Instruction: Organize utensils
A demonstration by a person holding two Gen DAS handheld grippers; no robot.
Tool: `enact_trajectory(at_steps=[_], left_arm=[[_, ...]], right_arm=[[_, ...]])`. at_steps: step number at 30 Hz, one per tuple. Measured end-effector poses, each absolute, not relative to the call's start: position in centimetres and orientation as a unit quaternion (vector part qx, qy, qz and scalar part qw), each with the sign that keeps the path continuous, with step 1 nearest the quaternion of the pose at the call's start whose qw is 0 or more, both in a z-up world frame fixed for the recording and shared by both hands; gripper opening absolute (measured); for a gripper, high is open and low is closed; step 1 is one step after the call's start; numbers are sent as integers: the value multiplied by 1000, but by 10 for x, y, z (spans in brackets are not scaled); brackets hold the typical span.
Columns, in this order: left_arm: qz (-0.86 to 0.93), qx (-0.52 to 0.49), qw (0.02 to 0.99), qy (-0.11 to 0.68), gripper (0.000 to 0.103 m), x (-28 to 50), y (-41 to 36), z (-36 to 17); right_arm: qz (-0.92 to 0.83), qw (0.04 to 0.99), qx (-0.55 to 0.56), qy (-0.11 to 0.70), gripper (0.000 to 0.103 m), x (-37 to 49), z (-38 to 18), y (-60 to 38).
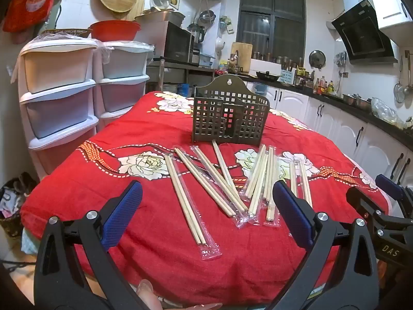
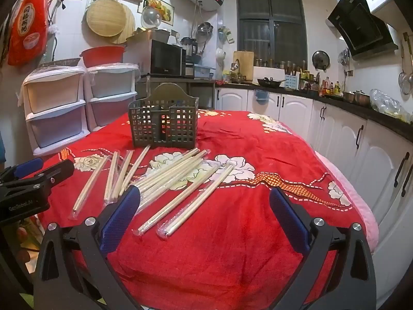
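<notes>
Left gripper (image 1: pixel 206 196) hovers over near edge of surface, jaws spread wide, nothing between pads; right gripper (image 2: pixel 205 201) alongside, jaws equally wide, empty

Wrapped chopsticks (image 1: pixel 219 180) lie scattered in loose fan on red floral cloth (image 1: pixel 103 193), several pairs in clear sleeves, some crossing each other

Dark lattice utensil holder (image 1: pixel 229 118) stands upright behind chopsticks, toward far side of surface, empty as far as visible; one chopstick tip reaches its base

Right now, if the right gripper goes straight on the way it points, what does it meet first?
Likely the red tablecloth: the open right gripper tilts down at bare cloth. The wrapped chopsticks lie just left of that line, though depth is hard to judge here.
</notes>
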State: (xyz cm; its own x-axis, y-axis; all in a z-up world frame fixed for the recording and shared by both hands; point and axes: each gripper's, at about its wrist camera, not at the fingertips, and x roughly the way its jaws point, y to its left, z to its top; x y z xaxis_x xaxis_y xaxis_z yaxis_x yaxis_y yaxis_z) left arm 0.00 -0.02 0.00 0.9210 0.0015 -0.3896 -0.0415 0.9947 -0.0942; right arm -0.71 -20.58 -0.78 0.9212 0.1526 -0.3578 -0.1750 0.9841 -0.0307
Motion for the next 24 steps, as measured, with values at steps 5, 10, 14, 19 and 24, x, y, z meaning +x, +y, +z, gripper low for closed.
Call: enact_trajectory(at_steps=[5, 10, 14, 19, 24], left_arm=[[11, -50, 978, 201, 93, 0, 0, 0], [11, -51, 978, 201, 93, 0, 0, 0], [11, -51, 978, 200, 93, 1, 0, -1], [11, -53, 978, 200, 93, 1, 0, -1], [12, -53, 978, 199, 93, 0, 3, 1]], right_arm=[[84, 980, -31, 180, 97, -7, -8, -206], [84, 979, -30, 182, 97, -7, -8, -206], [84, 979, -30, 181, 97, -7, -8, -206], [84, 979, -30, 181, 97, -7, -8, -206], [84, 979, -29, 182, 97, -7, -8, -206]])
